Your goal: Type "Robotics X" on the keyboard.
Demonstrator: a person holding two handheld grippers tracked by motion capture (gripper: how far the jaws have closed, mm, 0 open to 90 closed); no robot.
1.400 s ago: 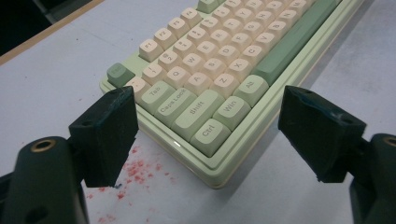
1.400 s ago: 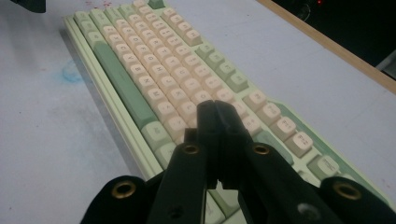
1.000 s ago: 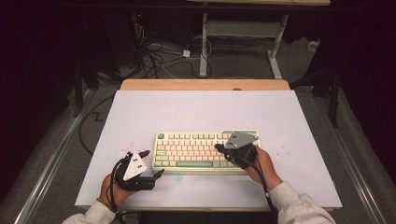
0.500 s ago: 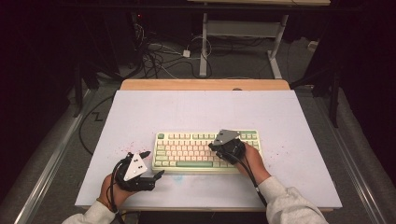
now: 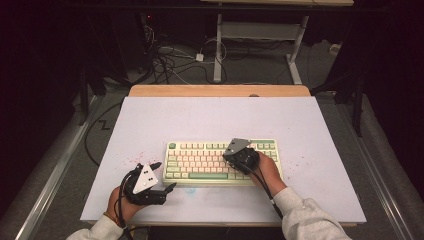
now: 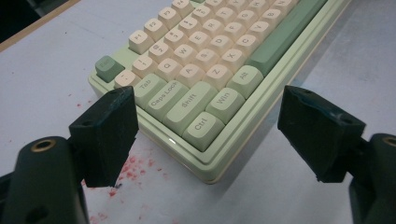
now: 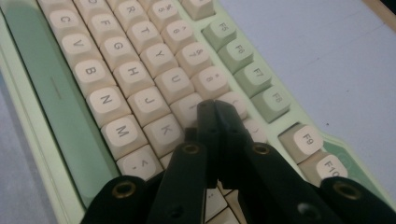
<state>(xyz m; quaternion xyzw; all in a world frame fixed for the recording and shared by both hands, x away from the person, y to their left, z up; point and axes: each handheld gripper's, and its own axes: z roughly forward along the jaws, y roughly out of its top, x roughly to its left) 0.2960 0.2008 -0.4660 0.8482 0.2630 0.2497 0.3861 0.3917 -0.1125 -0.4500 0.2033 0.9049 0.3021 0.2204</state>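
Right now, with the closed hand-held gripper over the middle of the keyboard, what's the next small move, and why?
Probably ease the right hand-held gripper straight down to press a key. Its jaws are shut into a single tip above the keyboard, near the I and K keys, though which key it is aimed at is hidden by the tip. The left hand-held gripper sits open off the keyboard's Ctrl corner and can stay put.

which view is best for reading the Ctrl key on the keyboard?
Left gripper view: the Ctrl key sits close between the open jaws, legend readable. High view shows the whole keyboard but keys too small to read. Right gripper view looks at the letter and F-key rows past its shut jaws, not that corner.
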